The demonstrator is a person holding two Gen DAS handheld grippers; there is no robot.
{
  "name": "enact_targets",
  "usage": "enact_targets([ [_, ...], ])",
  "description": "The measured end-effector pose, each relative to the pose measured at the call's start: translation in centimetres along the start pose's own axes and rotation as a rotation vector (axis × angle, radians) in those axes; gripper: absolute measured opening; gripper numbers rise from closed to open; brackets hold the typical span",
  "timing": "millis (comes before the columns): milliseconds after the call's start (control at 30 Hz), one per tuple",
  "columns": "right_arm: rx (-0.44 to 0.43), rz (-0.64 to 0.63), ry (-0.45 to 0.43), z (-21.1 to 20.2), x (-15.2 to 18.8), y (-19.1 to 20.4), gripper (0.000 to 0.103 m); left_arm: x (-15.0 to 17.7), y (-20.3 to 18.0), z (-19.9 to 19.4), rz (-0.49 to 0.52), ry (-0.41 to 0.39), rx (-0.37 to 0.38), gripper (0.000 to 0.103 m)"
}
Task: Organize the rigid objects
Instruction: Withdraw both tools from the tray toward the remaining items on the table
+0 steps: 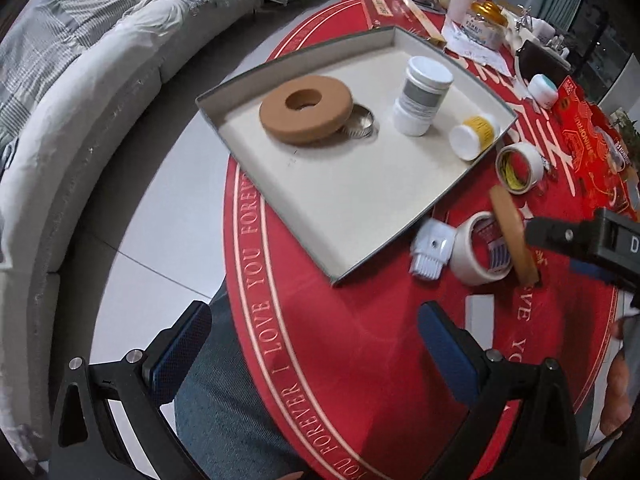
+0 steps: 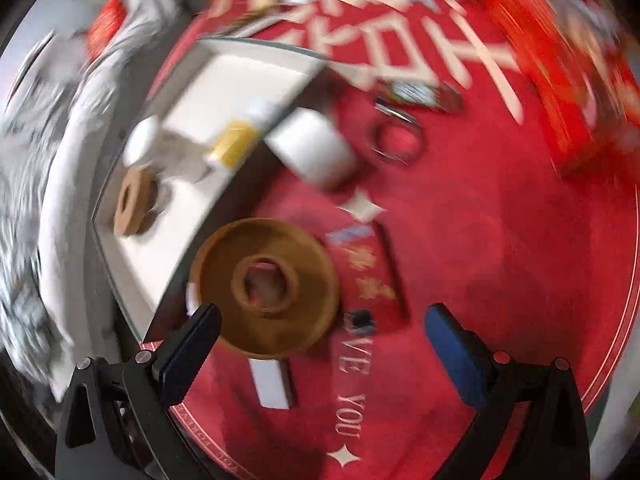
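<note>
Cork rings are sitting in two places: one tan cork ring (image 1: 306,109) is lying flat inside the shallow grey cardboard tray (image 1: 352,204), resting partly on a small fluted metal tin (image 1: 360,122), and a second brown cork ring (image 2: 266,288) is standing on edge on the red cloth just outside the tray's near right edge, leaning against a roll of white tape (image 1: 480,254).

The left gripper (image 1: 316,336) is hovering with its jaws spread wide, holding nothing, above the near edge of the table. The right gripper (image 2: 324,334) is also gaping wide and gripping nothing; its left finger (image 2: 188,344) is showing just beside the standing ring's rim, though the blur of the right wrist view is making contact impossible to judge.

The round table is wearing a red cloth (image 1: 340,360) printed with pale lettering. Inside the tray, a white plastic jar with a grey label (image 1: 422,96) is standing upright, and a small yellow-labelled bottle with a white cap (image 1: 474,136) is lying on its side near the tray's right edge. A white bristle brush (image 1: 430,254) and another tape roll (image 1: 520,168) are lying on the cloth beside the tray. A grey fabric sofa (image 1: 80,100) is curving round the table's left side over pale floor tiles.
</note>
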State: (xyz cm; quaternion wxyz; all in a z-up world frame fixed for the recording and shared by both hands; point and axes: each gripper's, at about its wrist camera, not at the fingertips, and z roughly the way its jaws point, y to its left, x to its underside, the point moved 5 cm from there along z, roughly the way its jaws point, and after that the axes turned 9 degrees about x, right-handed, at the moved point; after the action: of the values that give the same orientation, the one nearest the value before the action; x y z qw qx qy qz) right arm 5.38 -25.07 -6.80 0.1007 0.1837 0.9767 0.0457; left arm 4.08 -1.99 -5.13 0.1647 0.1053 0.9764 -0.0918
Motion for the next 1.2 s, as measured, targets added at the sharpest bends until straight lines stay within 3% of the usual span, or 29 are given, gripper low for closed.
enact_targets([
  [233,0.096,-0.255,-0.094,-0.1,0.6,5.4,0.101,0.9,1.0,0.3,-0.022,0.016,-0.006,0.103],
  [267,0.114,-0.269,-0.093,0.2,0.9,5.7,0.095,0.9,1.0,0.3,-0.021,0.018,-0.003,0.103],
  [300,0.125,-0.272,-0.084,0.6,1.2,5.6,0.077,1.0,0.9,0.2,-0.019,0.020,-0.002,0.103],
  [367,0.126,-0.249,-0.042,1.2,1.5,4.8,0.056,1.2,0.8,0.1,-0.010,0.023,0.004,0.103],
  [533,0.062,-0.162,-0.068,0.2,2.4,1.7,0.047,1.6,-1.2,0.1,0.053,0.040,0.039,0.103],
  [600,0.034,-0.138,-0.079,-0.8,3.3,-0.1,0.032,1.8,-2.9,0.2,0.094,0.055,0.072,0.103],
  [633,0.035,-0.126,-0.082,-1.2,3.6,-1.0,0.031,1.9,-3.5,0.3,0.105,0.060,0.083,0.103],
  [800,0.104,-0.111,-0.092,-2.8,6.2,-6.3,0.031,1.9,-7.6,1.6,0.171,0.087,0.108,0.103],
  [900,0.194,-0.200,-0.085,-2.5,8.6,-8.6,0.033,1.9,-9.2,2.8,0.172,0.095,0.104,0.103],
  [933,0.212,-0.240,-0.070,-2.2,9.2,-9.2,0.039,1.9,-9.6,3.2,0.167,0.096,0.099,0.103],
  [967,0.236,-0.269,-0.059,-1.8,9.7,-9.5,0.068,2.1,-9.9,3.6,0.160,0.097,0.093,0.103],
  [1000,0.258,-0.278,-0.064,-1.7,10.3,-9.8,0.084,2.1,-10.2,4.1,0.153,0.104,0.082,0.103],
  [1033,0.252,-0.273,-0.098,-2.1,10.7,-10.2,0.094,2.1,-10.3,4.5,0.146,0.108,0.076,0.103],
  [1200,0.171,-0.153,-0.101,-2.5,11.1,-12.4,0.094,1.8,-10.7,5.5,0.095,0.092,0.052,0.103],
])
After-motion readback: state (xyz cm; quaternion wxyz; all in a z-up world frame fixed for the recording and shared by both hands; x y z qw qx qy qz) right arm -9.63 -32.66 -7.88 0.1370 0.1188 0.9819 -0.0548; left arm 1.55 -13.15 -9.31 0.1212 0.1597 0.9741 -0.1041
